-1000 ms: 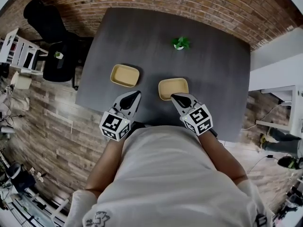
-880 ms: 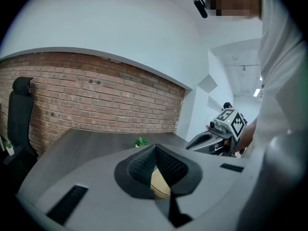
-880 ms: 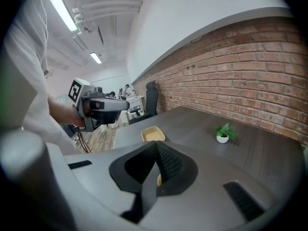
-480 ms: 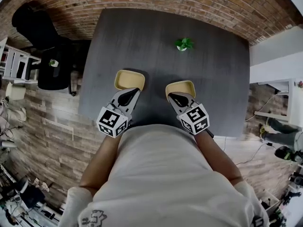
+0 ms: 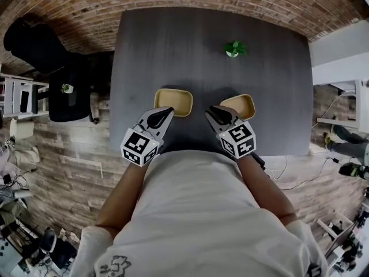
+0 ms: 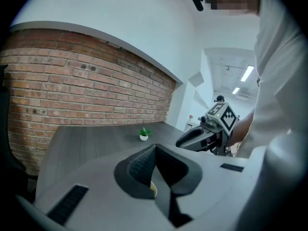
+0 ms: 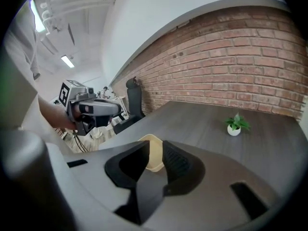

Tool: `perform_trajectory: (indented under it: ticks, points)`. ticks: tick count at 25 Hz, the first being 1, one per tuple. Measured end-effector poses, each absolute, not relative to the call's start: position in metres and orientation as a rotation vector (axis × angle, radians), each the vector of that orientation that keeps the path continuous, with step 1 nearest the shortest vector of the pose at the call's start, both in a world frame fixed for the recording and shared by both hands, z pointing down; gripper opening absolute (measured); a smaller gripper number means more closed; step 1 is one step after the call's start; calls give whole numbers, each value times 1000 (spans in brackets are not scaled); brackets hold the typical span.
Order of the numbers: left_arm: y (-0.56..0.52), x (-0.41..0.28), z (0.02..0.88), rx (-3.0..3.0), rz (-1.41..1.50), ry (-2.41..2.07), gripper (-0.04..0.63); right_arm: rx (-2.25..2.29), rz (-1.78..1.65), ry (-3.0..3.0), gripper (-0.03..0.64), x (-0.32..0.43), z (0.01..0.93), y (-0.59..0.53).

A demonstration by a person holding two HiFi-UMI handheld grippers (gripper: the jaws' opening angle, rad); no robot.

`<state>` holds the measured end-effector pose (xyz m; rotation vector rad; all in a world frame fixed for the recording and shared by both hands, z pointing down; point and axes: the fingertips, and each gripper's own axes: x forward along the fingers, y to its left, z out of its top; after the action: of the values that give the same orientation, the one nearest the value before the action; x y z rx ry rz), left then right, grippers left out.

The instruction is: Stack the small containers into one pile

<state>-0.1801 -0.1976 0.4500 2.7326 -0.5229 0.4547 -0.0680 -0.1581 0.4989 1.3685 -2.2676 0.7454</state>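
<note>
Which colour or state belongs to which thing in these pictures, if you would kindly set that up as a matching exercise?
Things:
1. plant
2. containers
3. table
4. chair

Descriptions:
A. black, beside the table, not on it
B. dark grey top
C. tan, lying apart, not yet stacked
D. green leaves

Pairs: 1-D, 2-C, 3-B, 4-A.
</note>
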Motion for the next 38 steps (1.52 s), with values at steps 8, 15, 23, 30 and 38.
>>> perform_trajectory:
  ticks: [8, 15, 23, 30, 38]
  points:
    - [-215, -201, 468, 2729, 516, -389, 11, 1517, 935, -2138, 132, -80, 533, -169]
    - [-224, -212, 497, 2698, 567, -305, 11, 1582, 1095, -2021, 137, -85, 573, -176]
    - [-237, -225, 527, 2635, 597, -306, 11, 1577, 1188, -1949, 137, -98, 607, -187]
    - [-253, -232, 551, 2600, 617, -324, 11, 1604, 1259, -1868, 137, -94, 634, -195]
    - [-262, -240, 566, 2568, 628, -343, 11, 1574, 1341, -1796, 135, -98, 658, -196]
